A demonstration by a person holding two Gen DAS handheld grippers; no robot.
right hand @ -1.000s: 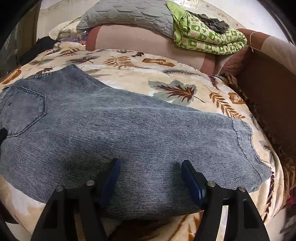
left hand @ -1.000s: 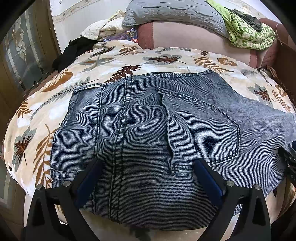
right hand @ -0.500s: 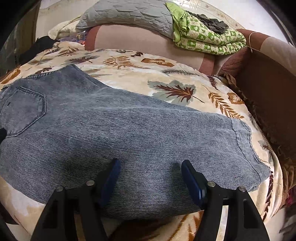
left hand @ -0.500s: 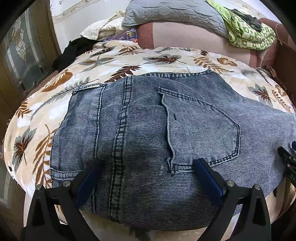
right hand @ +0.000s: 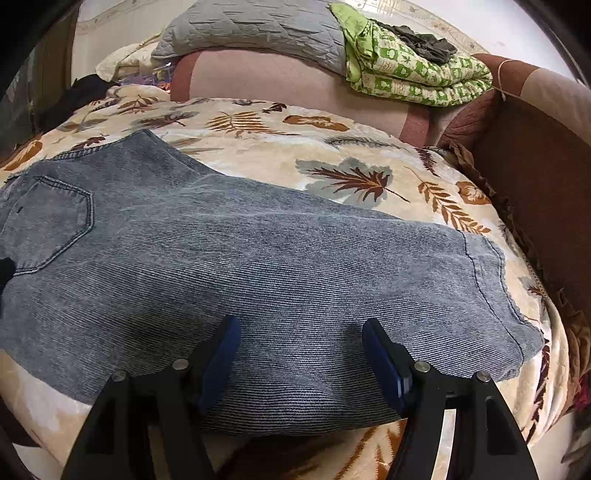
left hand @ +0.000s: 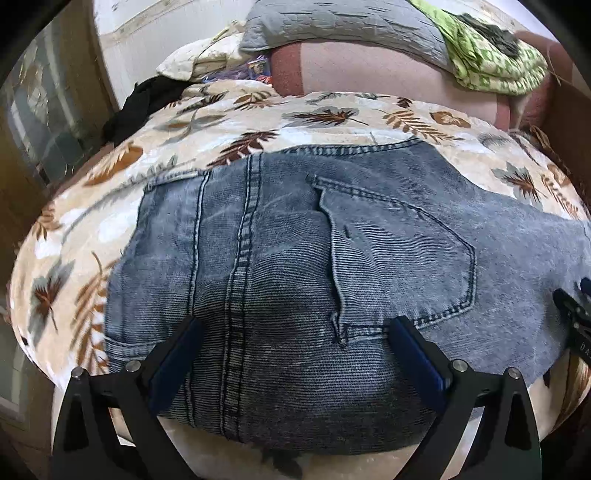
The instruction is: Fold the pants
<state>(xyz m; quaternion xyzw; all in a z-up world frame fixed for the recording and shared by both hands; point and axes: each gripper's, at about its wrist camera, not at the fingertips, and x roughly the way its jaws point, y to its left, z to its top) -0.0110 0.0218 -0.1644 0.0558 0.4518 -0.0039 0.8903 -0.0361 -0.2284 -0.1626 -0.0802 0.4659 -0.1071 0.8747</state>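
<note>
Grey-blue jeans (left hand: 280, 258) lie flat on a leaf-patterned blanket (left hand: 92, 221), back pocket up, folded lengthwise. Their waistband is at the left, and the leg (right hand: 295, 266) runs right to its hem (right hand: 495, 280). My left gripper (left hand: 295, 328) hovers open over the seat area near the front edge, nothing between its blue pads. My right gripper (right hand: 301, 332) stands open over the lower leg, its fingers apart with only flat denim beneath. The right gripper's tip (left hand: 576, 314) shows at the right edge of the left wrist view.
The blanket (right hand: 369, 155) covers a bed or sofa. Behind it sit a pink bolster (right hand: 288, 85), a grey quilted pillow (right hand: 251, 29) and a folded green quilt (right hand: 417, 77). Dark clothing (left hand: 147, 99) lies at the back left. A brown padded side (right hand: 535, 166) rises on the right.
</note>
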